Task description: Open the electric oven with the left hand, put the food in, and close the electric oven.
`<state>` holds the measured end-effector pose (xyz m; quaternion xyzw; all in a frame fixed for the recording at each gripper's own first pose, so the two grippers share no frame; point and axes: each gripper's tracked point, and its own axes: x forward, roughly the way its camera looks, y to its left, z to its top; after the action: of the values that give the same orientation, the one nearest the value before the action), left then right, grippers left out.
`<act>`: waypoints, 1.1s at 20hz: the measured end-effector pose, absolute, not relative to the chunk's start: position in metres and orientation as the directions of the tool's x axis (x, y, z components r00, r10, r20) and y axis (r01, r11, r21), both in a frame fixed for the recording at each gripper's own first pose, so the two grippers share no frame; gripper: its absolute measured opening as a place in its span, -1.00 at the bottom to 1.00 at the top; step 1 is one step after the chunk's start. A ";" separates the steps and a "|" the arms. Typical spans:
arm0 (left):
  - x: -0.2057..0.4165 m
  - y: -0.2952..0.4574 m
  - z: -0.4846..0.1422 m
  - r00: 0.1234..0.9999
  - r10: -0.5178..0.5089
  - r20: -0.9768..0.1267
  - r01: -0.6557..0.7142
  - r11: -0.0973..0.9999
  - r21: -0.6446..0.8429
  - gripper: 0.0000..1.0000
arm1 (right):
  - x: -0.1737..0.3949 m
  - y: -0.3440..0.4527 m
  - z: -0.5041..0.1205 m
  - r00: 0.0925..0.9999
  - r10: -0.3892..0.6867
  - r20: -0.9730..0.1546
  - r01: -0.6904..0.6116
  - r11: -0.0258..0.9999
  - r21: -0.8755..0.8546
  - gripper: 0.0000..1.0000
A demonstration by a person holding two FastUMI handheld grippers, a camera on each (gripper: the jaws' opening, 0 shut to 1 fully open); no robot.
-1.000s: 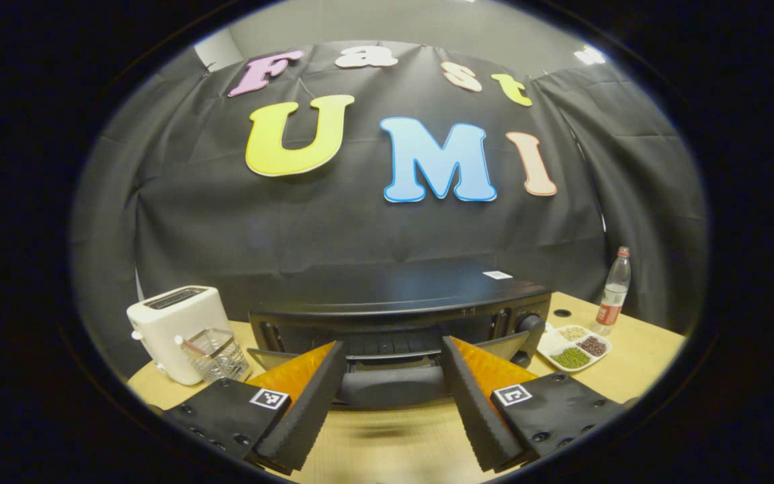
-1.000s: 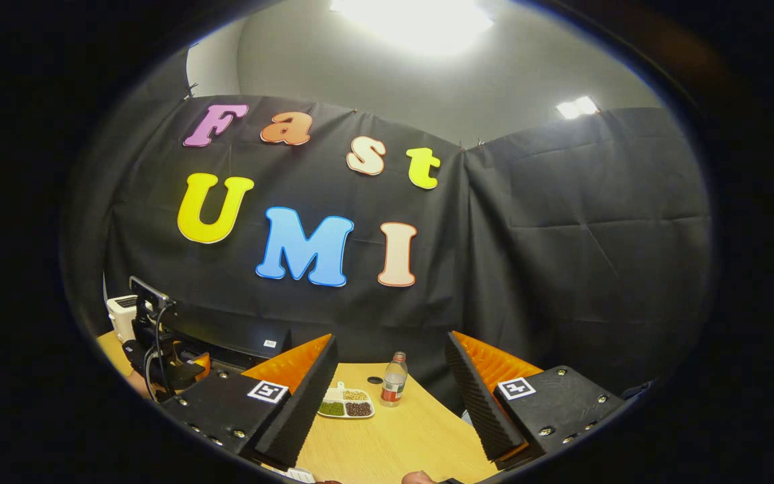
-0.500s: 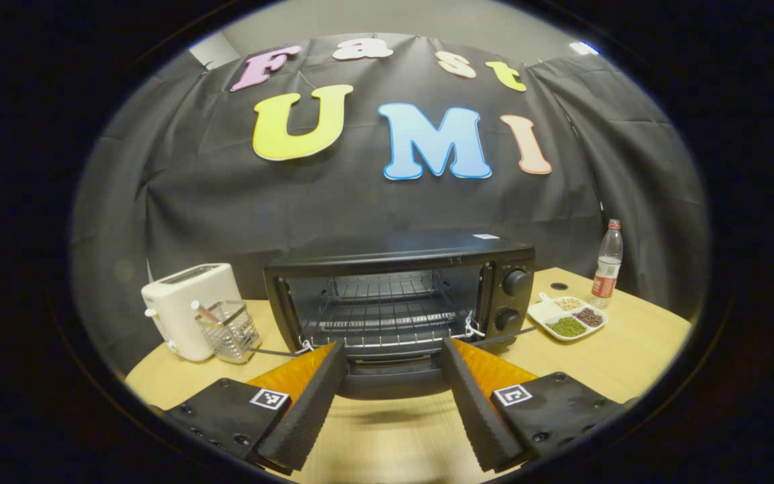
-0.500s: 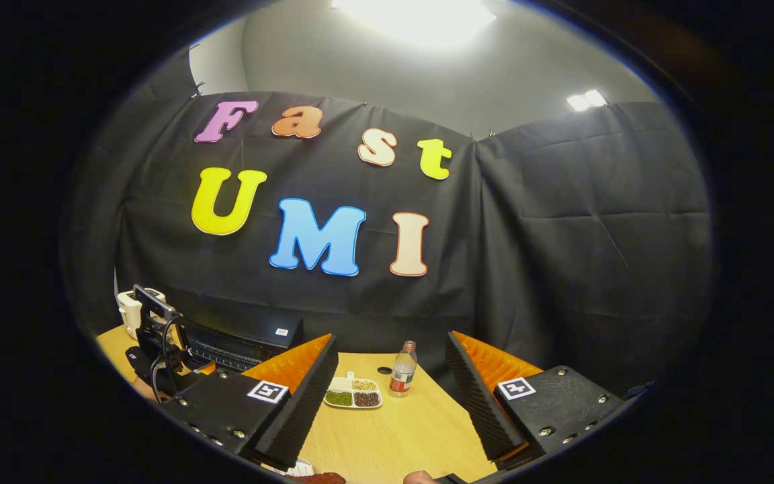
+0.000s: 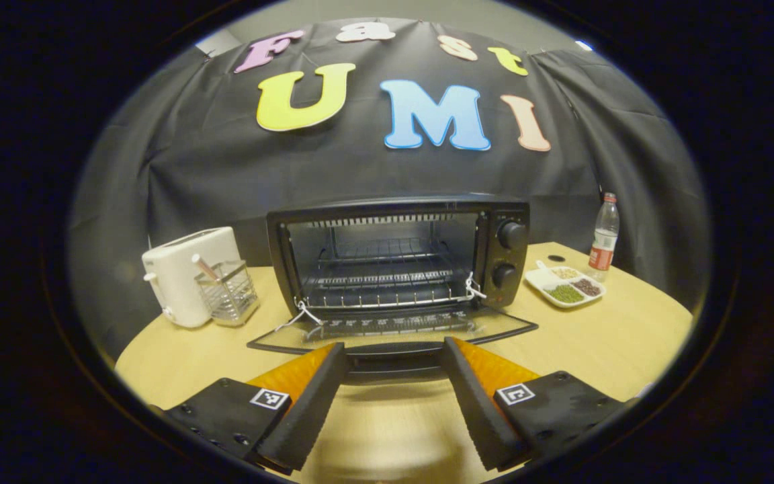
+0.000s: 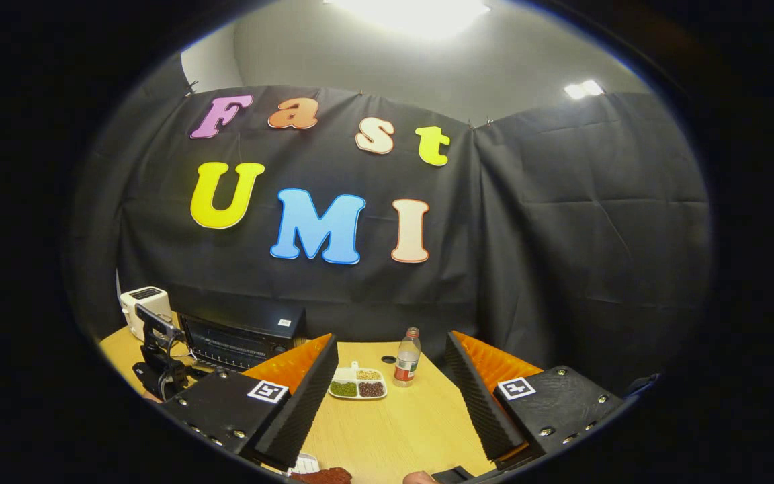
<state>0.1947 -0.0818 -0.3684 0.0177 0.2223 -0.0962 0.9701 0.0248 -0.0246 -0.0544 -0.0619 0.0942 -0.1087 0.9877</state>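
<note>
The black electric oven stands mid-table with its glass door lying flat open and the wire rack bare inside. The door's dark handle sits between the fingers of my left gripper, which is open and not pressing on it. My right gripper hangs open over the table's right side with nothing between its fingers. A reddish-brown piece of food peeks in at the bottom edge of the right gripper view. That view also has the oven at far left, with the left gripper before it.
A white toaster and a wire basket stand left of the oven. A sectioned white plate of beans and a plastic bottle stand to its right. Bare wooden table lies in front.
The oven door swung down from partly open to flat open as my left gripper drew back and down. The right gripper view shifted a little, and the food edged into it.
</note>
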 end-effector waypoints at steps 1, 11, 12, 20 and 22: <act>0.192 -0.082 -0.376 0.872 -0.185 -0.453 0.198 0.980 -0.018 0.93 | 0.027 -0.023 -0.057 0.958 -0.226 -0.179 0.203 0.969 -0.138 0.95; 0.144 -0.093 -0.316 0.889 -0.233 -0.394 0.236 0.971 -0.042 0.93 | 0.035 -0.014 -0.064 0.975 -0.144 -0.167 0.123 0.984 -0.128 0.95; 0.134 -0.093 -0.293 0.907 -0.230 -0.354 0.227 0.973 -0.050 0.93 | 0.034 -0.014 -0.068 0.977 -0.125 -0.174 0.105 0.987 -0.125 0.94; 0.067 -0.072 -0.160 0.976 -0.123 -0.180 0.116 0.992 -0.050 1.00 | 0.020 -0.012 -0.107 0.964 0.047 -0.260 -0.052 0.999 -0.014 0.94; 0.052 -0.069 -0.130 0.985 -0.101 -0.138 0.097 0.995 -0.039 1.00 | 0.013 -0.013 -0.122 0.949 0.083 -0.304 -0.080 0.997 0.021 0.95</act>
<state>0.0523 -0.0695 -0.1302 -0.0160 0.0699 -0.0498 0.9962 0.0135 -0.0134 -0.1223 0.0040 0.1540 0.0413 0.9872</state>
